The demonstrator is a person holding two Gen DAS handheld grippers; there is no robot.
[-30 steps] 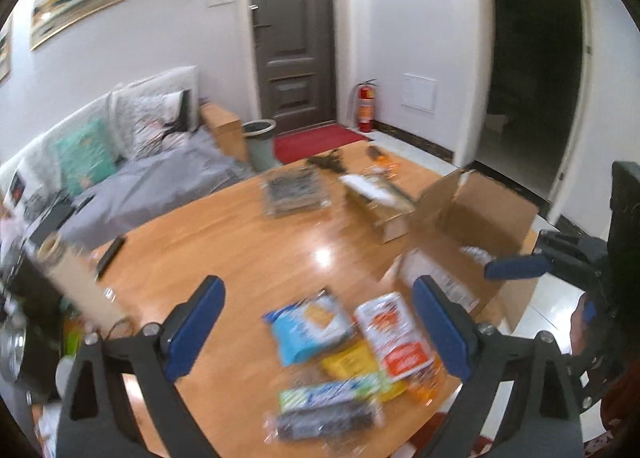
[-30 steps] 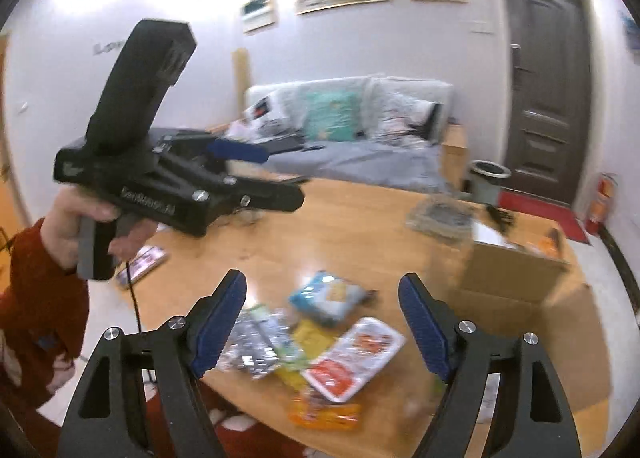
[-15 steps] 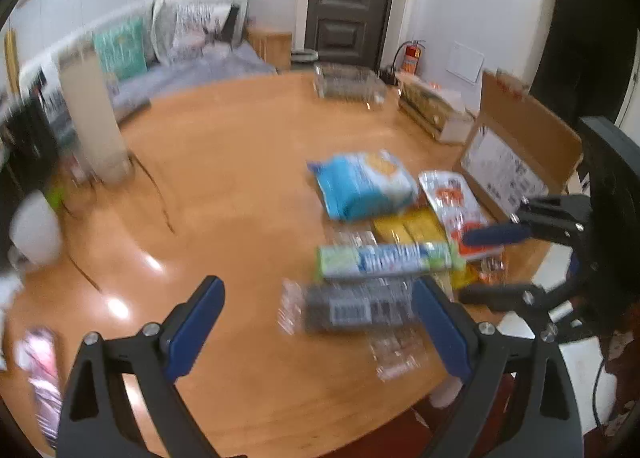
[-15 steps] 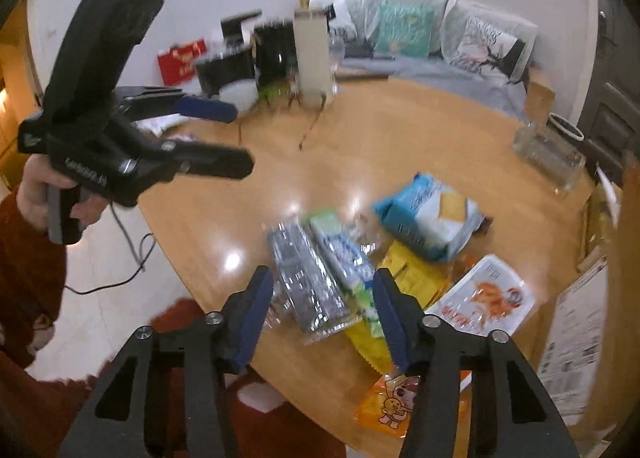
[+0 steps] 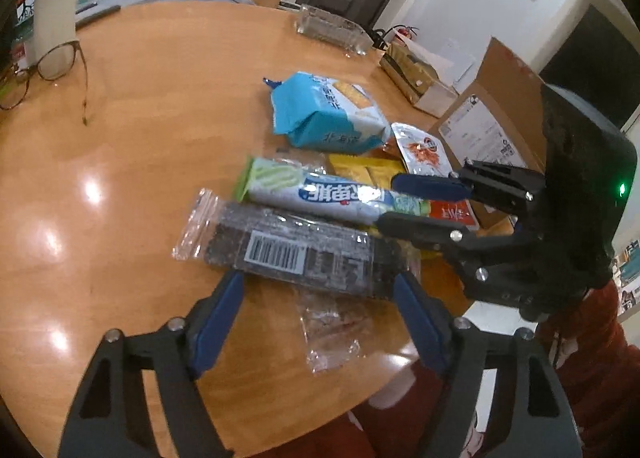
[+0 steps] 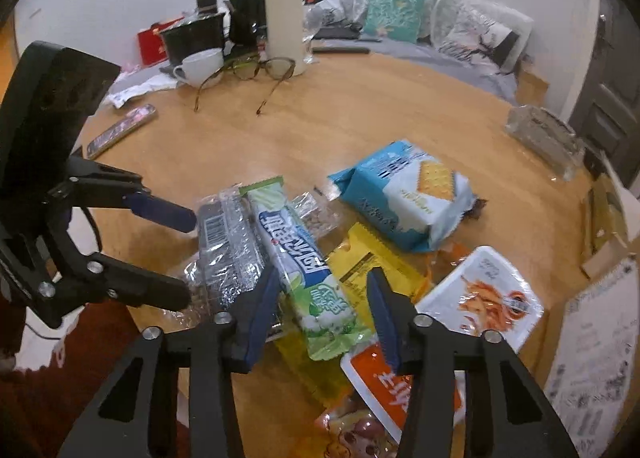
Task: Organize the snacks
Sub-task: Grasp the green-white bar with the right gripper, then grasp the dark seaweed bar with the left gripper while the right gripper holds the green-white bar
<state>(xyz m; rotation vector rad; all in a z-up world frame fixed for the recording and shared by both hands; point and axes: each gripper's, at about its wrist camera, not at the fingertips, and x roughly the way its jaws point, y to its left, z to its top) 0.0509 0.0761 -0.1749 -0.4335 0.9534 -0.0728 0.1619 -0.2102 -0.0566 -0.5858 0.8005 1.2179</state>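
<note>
Both your grippers sit low over the snack pile.
Your left gripper, jaws closing, straddles the dark barcoded packet unpinched; your right gripper, narrowing, straddles the green-and-white biscuit pack beside it.

Counter: glossy varnished wood, glare spots. Dark snack pack: clear crinkly plastic, paper barcode label. Green-white pack and blue cracker bag: shiny plastic film. Cardboard box: matt. Fingers: blue pads, matt black plastic.

Blue-and-white cracker bag, green-white-blue long packet, yellow pouch, tan wooden table
</note>
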